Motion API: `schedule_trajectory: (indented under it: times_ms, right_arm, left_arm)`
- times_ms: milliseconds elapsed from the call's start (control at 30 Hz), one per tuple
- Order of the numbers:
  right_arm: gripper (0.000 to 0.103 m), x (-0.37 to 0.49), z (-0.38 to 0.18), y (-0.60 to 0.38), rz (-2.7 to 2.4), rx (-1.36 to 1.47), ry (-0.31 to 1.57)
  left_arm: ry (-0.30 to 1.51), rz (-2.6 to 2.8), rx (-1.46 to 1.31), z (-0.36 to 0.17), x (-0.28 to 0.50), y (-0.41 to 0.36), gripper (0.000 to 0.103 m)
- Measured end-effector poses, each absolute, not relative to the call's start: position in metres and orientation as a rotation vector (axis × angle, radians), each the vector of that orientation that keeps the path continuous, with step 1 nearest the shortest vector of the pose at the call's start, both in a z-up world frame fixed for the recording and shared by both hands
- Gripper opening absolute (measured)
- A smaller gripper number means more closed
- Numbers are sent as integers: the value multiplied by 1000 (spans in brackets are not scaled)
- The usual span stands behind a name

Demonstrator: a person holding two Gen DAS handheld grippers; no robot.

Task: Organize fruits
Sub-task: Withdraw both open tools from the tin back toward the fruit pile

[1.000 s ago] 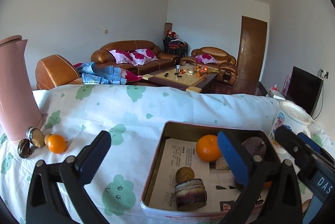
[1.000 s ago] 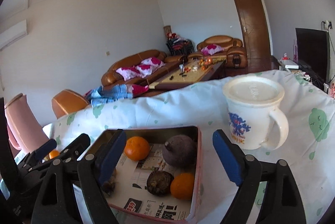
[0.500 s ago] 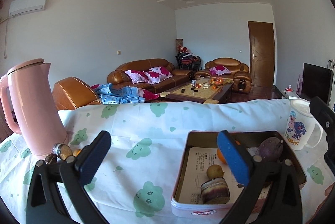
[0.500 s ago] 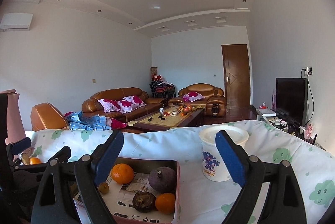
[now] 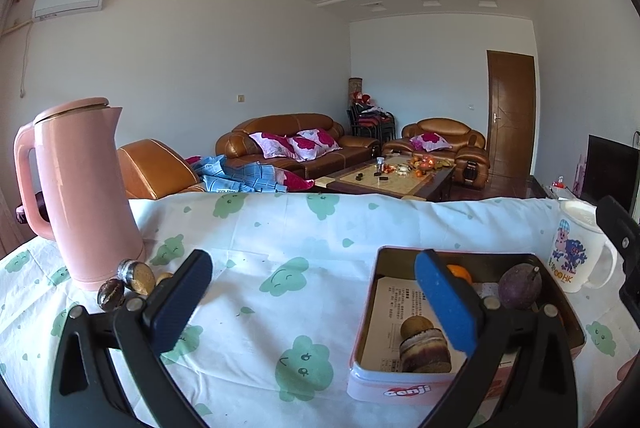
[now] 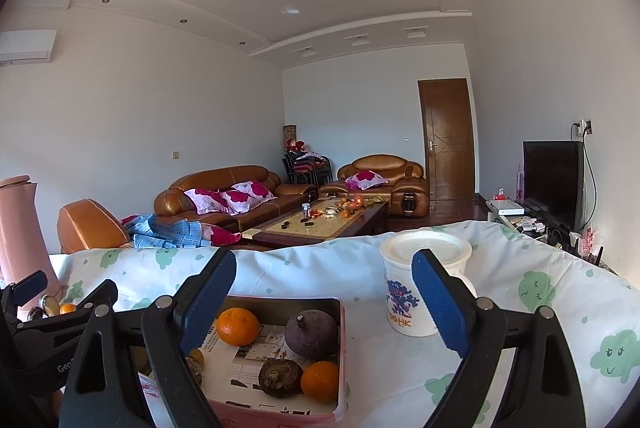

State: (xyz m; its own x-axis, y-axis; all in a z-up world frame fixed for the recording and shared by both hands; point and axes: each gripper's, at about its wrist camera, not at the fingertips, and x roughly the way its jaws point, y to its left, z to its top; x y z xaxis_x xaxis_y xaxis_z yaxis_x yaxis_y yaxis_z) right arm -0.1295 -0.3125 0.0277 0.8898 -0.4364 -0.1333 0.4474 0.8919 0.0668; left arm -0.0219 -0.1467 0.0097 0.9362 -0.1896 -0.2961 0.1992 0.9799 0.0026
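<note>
Both views now tilted up since 1 s ago — tin (image 6: 338,356) lower in frame; left gripper (image 5: 316,302) and right gripper (image 6: 324,302) wide, empty; 2 oranges (image 6: 237,326) binned.

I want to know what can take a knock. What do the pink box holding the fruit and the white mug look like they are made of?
The pink rectangular box looks like thin painted metal: dull golden inner walls and a rolled rim. The white printed mug looks like glazed ceramic or hard plastic: smooth and glossy; which one is unclear.
</note>
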Motion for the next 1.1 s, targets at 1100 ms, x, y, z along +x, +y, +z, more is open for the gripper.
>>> schedule_trajectory:
  times_ms: [1100]
  right_arm:
    - [91,-121,21,-265,-363,146,227]
  left_arm:
    - [338,-220,37,7,-36,-97,103]
